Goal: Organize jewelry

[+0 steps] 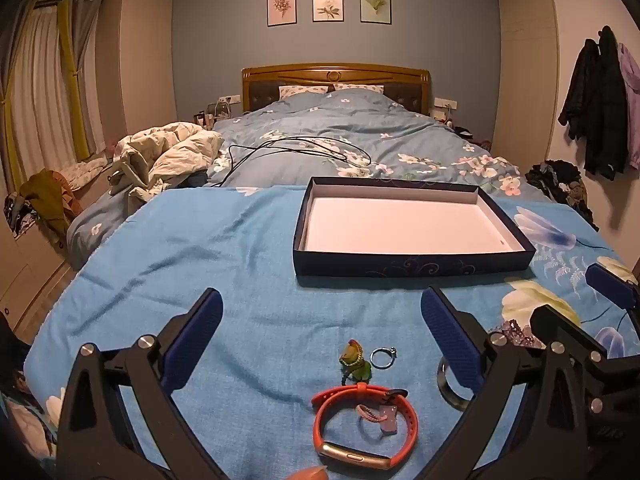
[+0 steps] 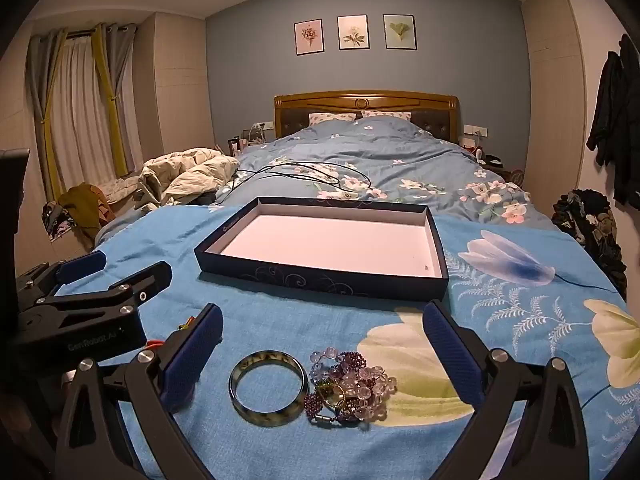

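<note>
A shallow dark-blue box (image 1: 412, 267) (image 2: 320, 280) with a bare white inside lies on the blue flowered cloth (image 1: 200, 248). My left gripper (image 1: 322, 300) is open just above the cloth. Between its fingers lie an orange wristband (image 1: 364, 426), a silver ring (image 1: 383, 357), a green charm (image 1: 354, 362) and a small pink piece (image 1: 370, 414). My right gripper (image 2: 323, 314) is open too, with a mottled bangle (image 2: 269, 390) and a heap of purple bead bracelets (image 2: 352, 384) between its fingers. Neither gripper touches anything. The bangle (image 1: 448, 388) is half hidden behind the left gripper's right finger.
The cloth covers the foot of a bed with a floral duvet (image 1: 340, 128); a black cable (image 1: 304, 148) loops on it beyond the box. Crumpled bedding (image 1: 168, 156) lies at the left. Each gripper shows in the other's view: the right (image 1: 580, 308), the left (image 2: 124, 266).
</note>
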`<state>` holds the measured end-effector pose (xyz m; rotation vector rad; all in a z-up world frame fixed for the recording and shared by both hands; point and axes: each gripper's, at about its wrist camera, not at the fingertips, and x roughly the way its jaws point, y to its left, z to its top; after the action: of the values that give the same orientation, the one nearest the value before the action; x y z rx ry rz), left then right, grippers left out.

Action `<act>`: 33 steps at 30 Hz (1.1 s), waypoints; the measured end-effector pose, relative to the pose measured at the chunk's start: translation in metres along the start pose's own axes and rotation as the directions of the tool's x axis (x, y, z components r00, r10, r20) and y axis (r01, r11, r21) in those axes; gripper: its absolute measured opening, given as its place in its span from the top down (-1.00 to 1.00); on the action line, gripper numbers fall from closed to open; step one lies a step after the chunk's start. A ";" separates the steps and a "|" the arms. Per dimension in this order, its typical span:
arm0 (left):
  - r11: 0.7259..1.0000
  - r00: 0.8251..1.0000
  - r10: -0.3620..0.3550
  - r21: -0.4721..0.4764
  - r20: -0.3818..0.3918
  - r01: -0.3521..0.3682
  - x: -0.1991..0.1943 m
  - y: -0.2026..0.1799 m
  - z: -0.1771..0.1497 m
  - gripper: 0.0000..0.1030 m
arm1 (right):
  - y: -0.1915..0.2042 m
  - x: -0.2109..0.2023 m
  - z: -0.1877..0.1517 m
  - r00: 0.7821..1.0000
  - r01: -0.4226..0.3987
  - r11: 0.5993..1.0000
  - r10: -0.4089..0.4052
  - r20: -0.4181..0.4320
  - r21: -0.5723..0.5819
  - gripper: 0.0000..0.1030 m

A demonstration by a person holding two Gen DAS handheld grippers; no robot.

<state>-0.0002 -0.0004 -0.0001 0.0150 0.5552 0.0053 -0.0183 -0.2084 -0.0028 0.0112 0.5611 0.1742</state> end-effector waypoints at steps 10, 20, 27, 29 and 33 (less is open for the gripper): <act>1.000 1.000 -0.001 0.007 0.002 0.001 -0.001 0.000 0.000 -0.90 | 0.002 -0.001 -0.001 1.000 -0.001 1.000 0.001 0.023 -0.001 -0.87; 1.000 1.000 -0.011 0.001 -0.002 0.011 -0.002 0.001 -0.002 -0.90 | -0.002 0.000 0.000 1.000 0.004 1.000 -0.004 0.023 -0.003 -0.87; 0.999 0.999 -0.032 0.007 0.017 0.032 -0.004 0.006 -0.001 -0.90 | -0.001 -0.002 0.000 0.999 0.016 1.000 -0.016 0.030 -0.005 -0.87; 0.999 0.999 -0.036 0.014 0.031 0.036 -0.006 0.004 -0.001 -0.90 | -0.001 -0.004 0.001 0.999 0.019 1.000 -0.019 0.040 -0.002 -0.87; 0.998 0.997 -0.051 0.027 0.052 0.050 -0.012 -0.002 0.000 -0.90 | -0.002 -0.008 0.002 0.998 0.016 1.000 -0.016 0.056 0.003 -0.87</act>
<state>-0.0100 -0.0023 0.0063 0.0256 0.5025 -0.0511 -0.0231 -0.2116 0.0031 0.0139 0.5054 0.1571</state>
